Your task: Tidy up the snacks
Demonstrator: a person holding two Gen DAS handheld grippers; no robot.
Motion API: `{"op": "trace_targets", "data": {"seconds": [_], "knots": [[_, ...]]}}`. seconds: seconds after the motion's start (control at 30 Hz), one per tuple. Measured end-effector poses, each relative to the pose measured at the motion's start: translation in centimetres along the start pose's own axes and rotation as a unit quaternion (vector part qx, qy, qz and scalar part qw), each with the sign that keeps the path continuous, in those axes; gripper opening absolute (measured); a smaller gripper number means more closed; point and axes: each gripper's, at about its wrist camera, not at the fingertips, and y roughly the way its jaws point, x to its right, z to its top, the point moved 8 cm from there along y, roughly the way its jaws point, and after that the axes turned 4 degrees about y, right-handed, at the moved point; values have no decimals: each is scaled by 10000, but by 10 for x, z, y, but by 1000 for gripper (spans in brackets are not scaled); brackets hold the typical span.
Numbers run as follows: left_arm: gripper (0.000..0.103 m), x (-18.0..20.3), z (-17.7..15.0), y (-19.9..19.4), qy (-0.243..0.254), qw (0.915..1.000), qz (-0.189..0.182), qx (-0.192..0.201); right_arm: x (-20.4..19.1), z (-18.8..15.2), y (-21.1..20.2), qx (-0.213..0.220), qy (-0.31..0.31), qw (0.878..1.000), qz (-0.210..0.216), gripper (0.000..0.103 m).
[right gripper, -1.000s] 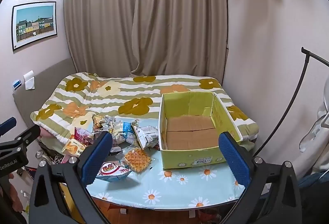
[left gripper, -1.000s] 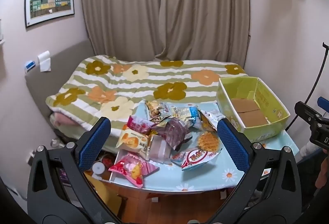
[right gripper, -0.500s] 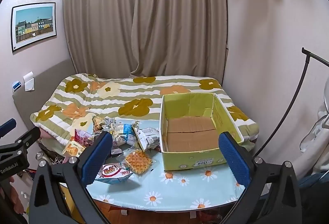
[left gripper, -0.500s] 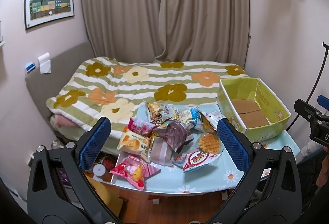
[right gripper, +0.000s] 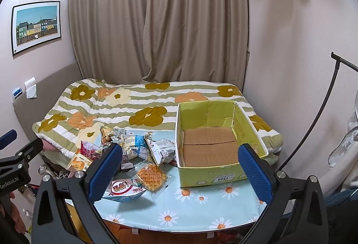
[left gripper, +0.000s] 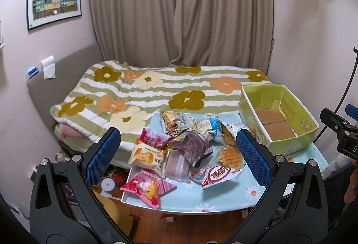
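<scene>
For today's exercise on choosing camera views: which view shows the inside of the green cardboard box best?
The right wrist view. There the green cardboard box sits near the centre, its opening facing the camera, so the brown floor shows bare. In the left wrist view the box lies off to the right edge, seen at an angle, with only part of its floor visible.

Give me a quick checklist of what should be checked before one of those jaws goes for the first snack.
1. Left gripper jaws open and holding nothing: ok.
2. Right gripper jaws open and holding nothing: ok.
3. Yellow-green box upright with nothing in it: ok.
4. Waffle pack lies free at the pile's edge, nothing on top: ok.
5. Pink snack bag safely on the table: not ok, it overhangs the near left edge.
6. Count of snacks buried in the pile: cannot tell.
</scene>
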Motion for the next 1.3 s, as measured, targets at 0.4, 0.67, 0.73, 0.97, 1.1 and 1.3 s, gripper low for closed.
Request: {"op": "trace_targets", "data": {"seconds": [0.4,0.67,0.73,0.97,1.1,1.3], "knots": [[103,-3,-2,6,-20,10000,-11,-15,-5,-2,3,-15,-4,10000,-6,103],[103,-3,-3,6,-22,10000,-7,-11,-5,-2,4,-26,-1,10000,-5,103],[103,-3,-2,5,-19,10000,-6,-15,-6,-3,4,-28,-5,10000,-4,103],[103,-3,-2,6,-17,10000,0,-14,-5,-2,4,-31,4,10000,1,103],[103,-4,-3,6,-15,10000,-3,-10,-6,-1,5,-28,6,10000,0,103],[103,-4,-3,6,-19,10000,-3,-14,-7,-2,6,-31,14,10000,8,103]]}}
